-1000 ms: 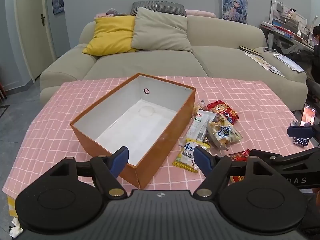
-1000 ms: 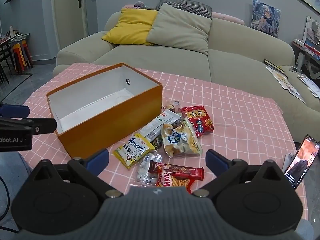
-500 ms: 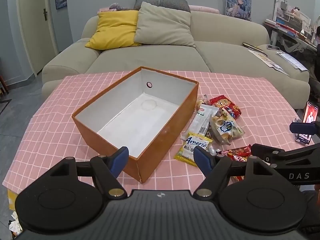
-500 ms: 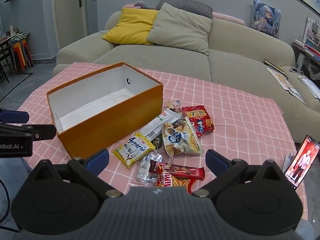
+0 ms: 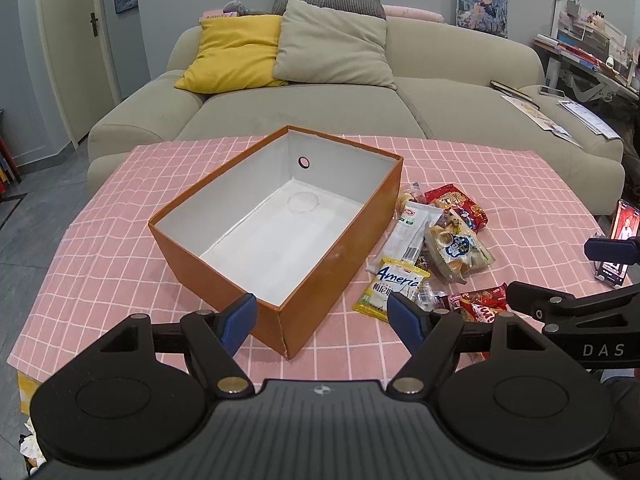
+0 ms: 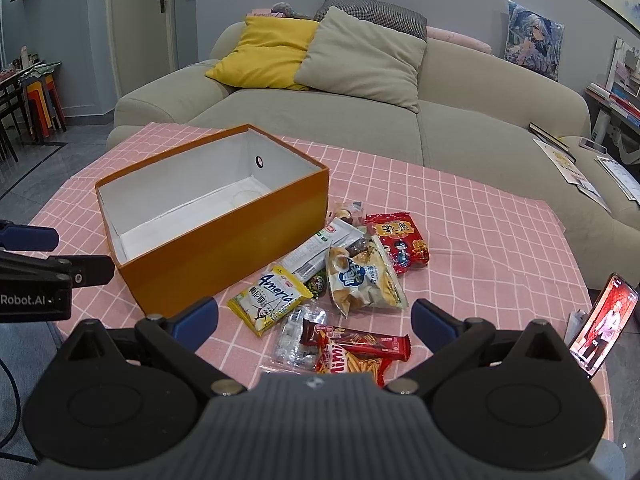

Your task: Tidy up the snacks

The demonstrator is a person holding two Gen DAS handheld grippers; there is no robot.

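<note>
from my left wrist camera, my left gripper (image 5: pixel 320 316) hangs with its jaws spread wide and nothing between them, over the near corner of the orange box (image 5: pixel 336 264). the box sits at 12 o'clock from the tongs, open on top, its white floor bare. so by my reading nothing is packed yet and the whole job is left. the snack pile (image 5: pixel 436 248) lies at 2 o'clock, right beside the box's right wall, some packets touching it. my right gripper pokes in at 3 o'clock. the pink checked tablecloth (image 5: pixel 120 240) is free at 10 o'clock, and the table's near edge runs just below my fingers.

from my right wrist camera, my right gripper (image 6: pixel 316 316) is also spread and holds nothing. straight under it at 12 o'clock lie the red wafer bar (image 6: pixel 360 340) and a fries packet (image 6: pixel 348 362), with the yellow packet (image 6: pixel 268 300) at 11 o'clock and the red pouch (image 6: pixel 400 240) further out at 1 o'clock. the box is at 10 o'clock, its long wall facing the pile. a phone (image 6: pixel 604 328) stands propped at 3 o'clock near the table's edge; i'd judge swings to that side risky. open cloth at 1 o'clock gives room.
</note>
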